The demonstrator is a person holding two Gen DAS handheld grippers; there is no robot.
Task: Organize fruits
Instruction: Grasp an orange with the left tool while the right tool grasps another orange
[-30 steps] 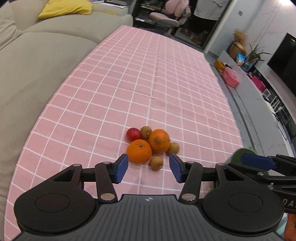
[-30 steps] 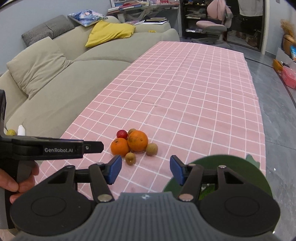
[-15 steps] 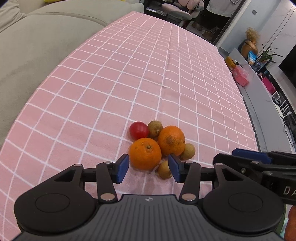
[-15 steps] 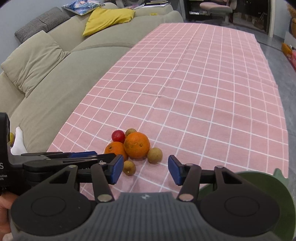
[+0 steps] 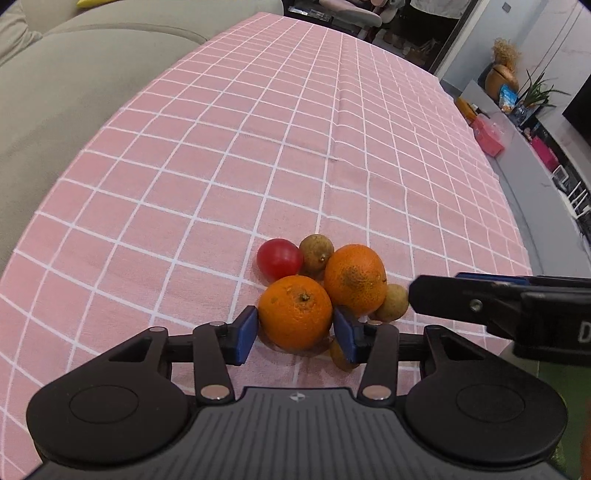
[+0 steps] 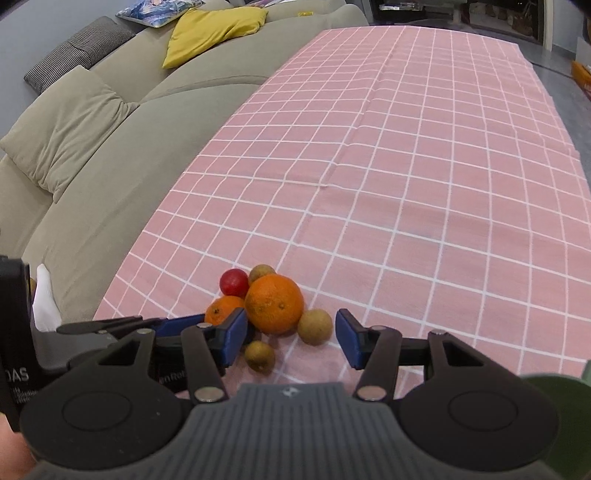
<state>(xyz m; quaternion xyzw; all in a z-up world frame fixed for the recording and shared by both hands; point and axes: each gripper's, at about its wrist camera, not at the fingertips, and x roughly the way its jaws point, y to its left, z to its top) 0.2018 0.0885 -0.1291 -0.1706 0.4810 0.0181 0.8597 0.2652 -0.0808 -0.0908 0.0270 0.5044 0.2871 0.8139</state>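
With the fruit heaped near the front edge of the pink checked cloth (image 5: 295, 147), the left gripper (image 5: 295, 326) is down at the pile, its blue pads (image 5: 246, 334) flanking the near orange (image 5: 295, 312). The pads sit right against the orange's sides, or very nearly; from here I cannot tell whether they are pressing it. The orange rests on the cloth, stem up.

Just behind it and touching sits the far orange (image 5: 356, 277), speckled with brown. A red tomato (image 5: 279, 258) lies at the back left of the pile, a small brown fruit (image 5: 316, 253) beside it, both against the oranges. Another brown one (image 5: 393, 302) is tucked at the far orange's right, and a third (image 5: 338, 356) peeks out behind the left gripper's right pad.

Over to the right wrist view: the right gripper (image 6: 290, 338) has its fingers wide apart, holding nothing, low at the front of the pile. Between those fingers lie two brown fruits, one (image 6: 314, 326) touching the far orange (image 6: 274, 304), one (image 6: 259, 355) nearer the camera. The left gripper's fingers (image 6: 177, 325) reach in from the left at the near orange (image 6: 223, 309).

A beige sofa (image 6: 92, 166) runs along the cloth's left edge, with a yellow cushion (image 6: 214, 29) on it. A green edge (image 6: 554, 391) shows at the lower right corner.
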